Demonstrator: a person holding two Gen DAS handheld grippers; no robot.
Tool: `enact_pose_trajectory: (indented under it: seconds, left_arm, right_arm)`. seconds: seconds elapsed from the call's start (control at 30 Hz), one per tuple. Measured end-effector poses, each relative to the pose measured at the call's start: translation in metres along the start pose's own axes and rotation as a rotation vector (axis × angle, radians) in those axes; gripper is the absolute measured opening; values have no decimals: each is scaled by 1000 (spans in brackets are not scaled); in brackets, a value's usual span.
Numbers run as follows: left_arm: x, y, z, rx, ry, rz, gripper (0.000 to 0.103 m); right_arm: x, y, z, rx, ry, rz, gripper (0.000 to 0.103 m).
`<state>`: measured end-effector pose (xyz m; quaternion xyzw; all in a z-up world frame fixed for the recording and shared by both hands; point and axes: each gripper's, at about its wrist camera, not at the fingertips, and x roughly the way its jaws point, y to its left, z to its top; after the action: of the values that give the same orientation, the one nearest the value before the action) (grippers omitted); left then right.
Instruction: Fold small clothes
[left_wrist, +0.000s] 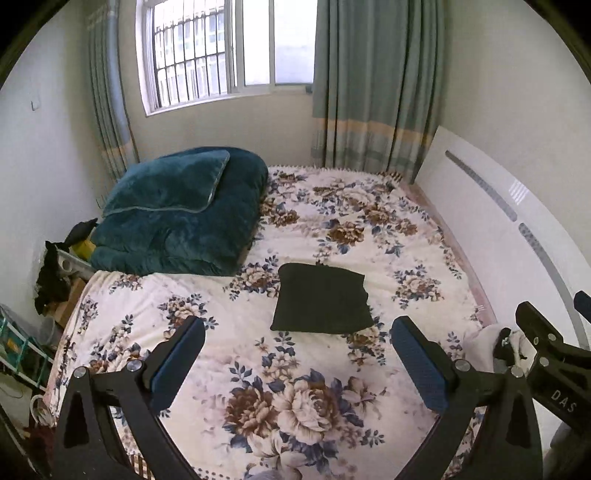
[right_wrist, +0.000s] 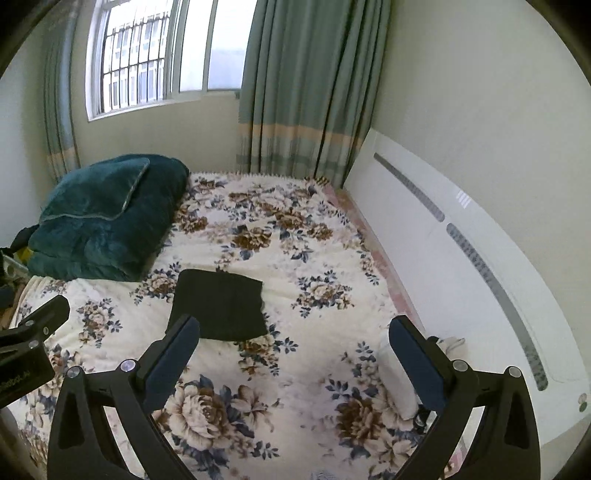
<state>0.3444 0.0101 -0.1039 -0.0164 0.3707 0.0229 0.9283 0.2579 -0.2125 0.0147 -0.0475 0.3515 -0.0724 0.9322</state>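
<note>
a: we're looking at one dark garment (left_wrist: 321, 298), lying flat mid-bed on the floral bedspread (left_wrist: 295, 398), already a compact rectangle. edges are looking squared, corners a bit puffy.

b: so folded?

a: we're judging yes, or nearly. it's reading as a finished fold from both views. we can't tell how many layers are in it.

b: grippers?

a: left gripper (left_wrist: 299, 360) is hovering just short of the garment's near edge, jaws spread wide, nothing between the pads. right gripper (right_wrist: 295, 360) is hovering too, jaws spread, empty. in the right wrist view its left finger is overlapping the garment's near corner in the picture; we can't tell whether it's touching.

b: anything left to fold?

a: we're seeing a pale bundle (left_wrist: 480, 343) at the bed's right edge near the white headboard (left_wrist: 498, 229). could be more small clothes, too blurred to say. if it is, that's what's remaining; otherwise we're close to done.

b: counts?

a: we're counting one dark garment, one pale bundle, two grippers, one teal quilt (left_wrist: 177, 214) folded at the far left corner, well apart from the garment. one window (left_wrist: 225, 48), curtains (left_wrist: 376, 81) on both sides. clutter on the floor at left, not countable.

b: risk?

a: we're thinking any further nudge could undo that fold.
</note>
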Motion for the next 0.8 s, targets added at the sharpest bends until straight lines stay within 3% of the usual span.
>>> enact_pose_trajectory:
  seconds: [0.37,0.8]
  left_arm:
    - [-59,4,-11,-12,-61,-3,103]
    - [-79,12,-22,-31,-98,32,103]
  right_arm:
    - [-90,-13,-16,15,-64,24,103]
    - [-107,-14,-22,2,-78,66,103]
